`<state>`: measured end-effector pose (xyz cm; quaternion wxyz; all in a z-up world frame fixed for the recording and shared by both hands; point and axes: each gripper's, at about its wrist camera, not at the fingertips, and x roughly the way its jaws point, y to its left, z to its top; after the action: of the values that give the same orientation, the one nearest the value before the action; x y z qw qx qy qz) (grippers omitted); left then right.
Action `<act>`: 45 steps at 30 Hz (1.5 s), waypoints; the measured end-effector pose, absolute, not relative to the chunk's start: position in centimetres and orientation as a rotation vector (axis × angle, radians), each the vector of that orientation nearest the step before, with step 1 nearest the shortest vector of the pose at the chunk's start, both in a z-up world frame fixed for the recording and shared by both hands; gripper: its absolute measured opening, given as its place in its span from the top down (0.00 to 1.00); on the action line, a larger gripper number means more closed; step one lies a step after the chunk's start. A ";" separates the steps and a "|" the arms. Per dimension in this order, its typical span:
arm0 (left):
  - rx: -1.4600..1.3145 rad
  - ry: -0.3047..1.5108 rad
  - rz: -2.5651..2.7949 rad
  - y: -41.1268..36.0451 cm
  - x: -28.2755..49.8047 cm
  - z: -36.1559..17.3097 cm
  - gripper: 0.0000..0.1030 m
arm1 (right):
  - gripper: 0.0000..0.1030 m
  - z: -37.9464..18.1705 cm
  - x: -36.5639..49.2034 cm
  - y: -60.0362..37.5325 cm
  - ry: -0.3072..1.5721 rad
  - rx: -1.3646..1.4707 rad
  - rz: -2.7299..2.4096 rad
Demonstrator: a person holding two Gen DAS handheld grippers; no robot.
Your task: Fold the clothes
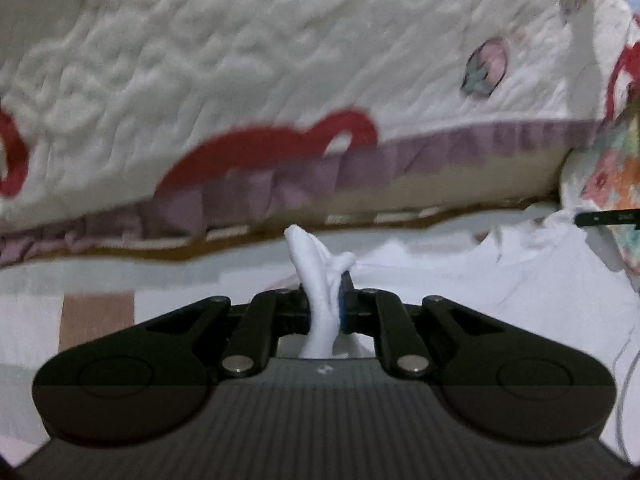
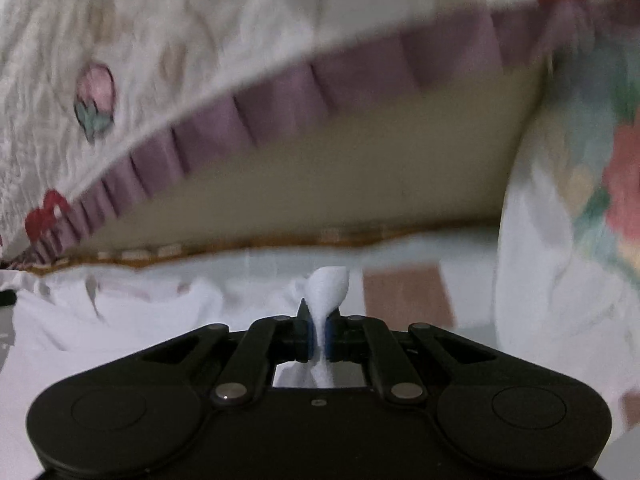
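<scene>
We saw left gripper (image 1: 325, 300) jaws clenched on white garment (image 1: 520, 276), bunch poking toward 12 o'clock. Right gripper (image 2: 319, 334) likewise pinched it. Garment lay below quilt (image 1: 240, 60).

From my feed, the quilt (image 2: 132, 60) is motion-blurred, the white garment (image 1: 500, 280) runs off-frame, its pinched folds hidden between each hand-held gripper's fingers.

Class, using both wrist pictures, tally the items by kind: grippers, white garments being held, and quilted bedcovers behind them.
Grippers: 2, left gripper and right gripper
White garment: 1
Quilted bedcover: 1
Total: 4
</scene>
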<state>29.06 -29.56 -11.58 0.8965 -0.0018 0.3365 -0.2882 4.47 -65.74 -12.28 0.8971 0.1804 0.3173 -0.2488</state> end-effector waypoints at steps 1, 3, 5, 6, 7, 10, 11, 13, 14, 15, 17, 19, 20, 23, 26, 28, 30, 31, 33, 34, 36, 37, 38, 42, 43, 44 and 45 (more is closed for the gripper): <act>-0.017 0.678 -0.582 -29.4 29.4 -11.1 0.91 | 0.95 -11.5 4.7 -65.9 0.640 0.355 -0.512; -0.043 0.639 -0.552 -29.0 29.9 -10.1 0.91 | 0.95 -10.4 5.0 -66.3 0.604 0.340 -0.518; -0.073 0.612 -0.514 -28.7 30.7 -9.8 0.91 | 0.95 -9.6 5.2 -66.7 0.569 0.336 -0.531; -0.070 0.643 -0.488 -28.8 31.3 -10.6 0.90 | 0.95 -9.2 5.4 -67.0 0.552 0.334 -0.537; -0.067 0.674 -0.462 -28.9 31.9 -11.4 0.87 | 0.93 -9.2 5.4 -67.1 0.546 0.334 -0.547; -0.003 0.797 -0.335 -29.1 33.2 -14.8 0.74 | 0.52 -11.1 5.2 -66.5 0.602 0.347 -0.593; -0.006 0.806 -0.323 -28.7 32.8 -15.4 0.73 | 0.53 -11.8 5.1 -66.3 0.620 0.351 -0.608; -0.058 0.810 -0.342 -27.5 31.5 -15.8 0.65 | 0.53 -13.1 4.9 -65.9 0.657 0.359 -0.639; -0.077 0.804 -0.367 -27.1 30.6 -15.5 0.59 | 0.53 -13.6 4.5 -65.6 0.671 0.373 -0.641; -0.095 0.798 -0.391 -26.6 29.6 -15.2 0.58 | 0.53 -13.9 3.6 -65.0 0.675 0.407 -0.615; -0.086 0.776 -0.462 -26.1 27.4 -14.4 0.57 | 0.53 -14.4 1.8 -63.6 0.680 0.464 -0.561; -0.068 0.784 -0.549 -26.2 25.1 -14.0 0.54 | 0.53 -14.5 -0.2 -61.1 0.681 0.431 -0.488; -0.064 0.799 -0.593 -26.3 24.0 -14.0 0.51 | 0.53 -14.7 -1.2 -59.8 0.688 0.404 -0.453; -0.052 0.868 -0.677 -26.3 21.3 -14.6 0.44 | 0.96 -15.6 -3.9 -56.4 0.754 0.325 -0.389; -0.044 0.928 -0.675 -26.1 20.0 -15.6 0.38 | 0.93 -16.3 -5.4 -55.0 0.787 0.294 -0.446; -0.045 0.926 -0.661 -26.1 19.8 -15.9 0.35 | 0.84 -16.4 -6.1 -55.4 0.777 0.308 -0.499; -0.057 0.919 -0.655 -26.4 20.0 -16.2 0.31 | 0.70 -16.8 -6.4 -56.0 0.763 0.347 -0.517; -0.062 0.916 -0.651 -26.6 20.2 -16.3 0.28 | 0.55 -17.0 -6.3 -56.3 0.756 0.367 -0.523; -0.047 0.907 -0.636 -26.9 20.1 -16.5 0.26 | 0.50 -17.6 -5.9 -56.6 0.739 0.390 -0.547; -0.035 0.902 -0.628 -27.0 20.0 -16.6 0.26 | 0.50 -17.9 -5.6 -56.9 0.727 0.404 -0.554; 0.018 0.890 -0.609 -27.3 19.8 -16.5 0.45 | 0.62 -18.4 -5.3 -57.0 0.697 0.388 -0.582; 0.057 0.880 -0.600 -27.5 19.7 -16.4 0.66 | 0.81 -18.4 -4.9 -57.0 0.706 0.348 -0.611; 0.052 0.880 -0.597 -27.1 19.8 -16.4 0.70 | 0.86 -18.2 -4.5 -56.8 0.719 0.298 -0.632; -0.025 0.907 -0.592 -25.1 20.5 -16.5 0.75 | 0.92 -18.0 -4.2 -56.2 0.737 0.159 -0.694; -0.007 0.905 -0.591 -25.0 20.4 -16.5 0.75 | 0.91 -18.4 -4.3 -56.2 0.738 0.154 -0.690; 0.012 0.903 -0.590 -24.9 20.3 -16.4 0.75 | 0.90 -18.7 -4.4 -56.3 0.738 0.152 -0.688; 0.031 0.898 -0.587 -25.0 19.9 -16.4 0.75 | 0.89 -18.7 -4.4 -56.4 0.741 0.157 -0.690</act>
<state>19.92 -25.00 -16.37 0.8594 0.0148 0.4278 -0.2797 -4.41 -56.36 -18.68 0.8715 0.0752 0.3547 -0.3302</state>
